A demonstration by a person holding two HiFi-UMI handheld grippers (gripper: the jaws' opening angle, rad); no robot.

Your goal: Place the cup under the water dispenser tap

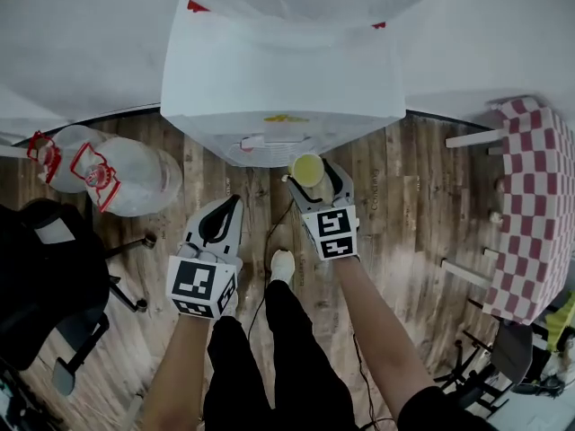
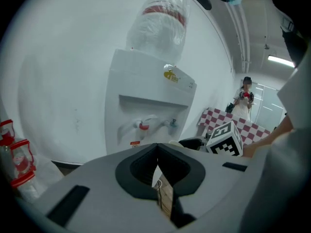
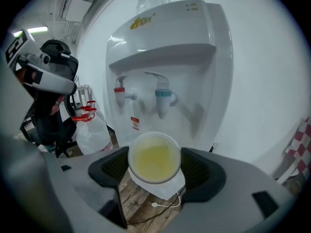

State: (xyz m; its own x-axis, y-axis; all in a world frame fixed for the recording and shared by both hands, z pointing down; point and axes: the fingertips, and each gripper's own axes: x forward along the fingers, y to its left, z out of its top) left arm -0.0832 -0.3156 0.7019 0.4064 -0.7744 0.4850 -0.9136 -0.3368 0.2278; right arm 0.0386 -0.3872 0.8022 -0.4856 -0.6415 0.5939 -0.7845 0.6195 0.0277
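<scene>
A small round cup (image 3: 154,158) with a white rim and pale, see-through walls sits pinched between the two dark pads of the right gripper (image 1: 313,176), one pad pressed to each side. Its inside shows pale yellow – whether that is liquid or the cup's own colour cannot be told. Seen from the head view, the cup (image 1: 307,169) is held upright above the wooden floor (image 1: 404,196), just in front of the white water dispenser (image 1: 278,70) and towards its right half. In the right gripper view the dispenser's recess holds two taps, a red tap (image 3: 121,93) on the left and a blue tap (image 3: 164,97) on the right; the cup appears below the blue one and nearer the camera. The left gripper (image 1: 232,206) hangs beside it, lower and to the left, its jaws pressed together with nothing between them. A large clear bottle (image 2: 158,25) stands upside down on top of the dispenser. On the floor to the left lie two clear water jugs (image 1: 112,173) with red handles – no water can be made out in them. A table with a red-and-white checked cloth (image 1: 535,205) stands at the right.
</scene>
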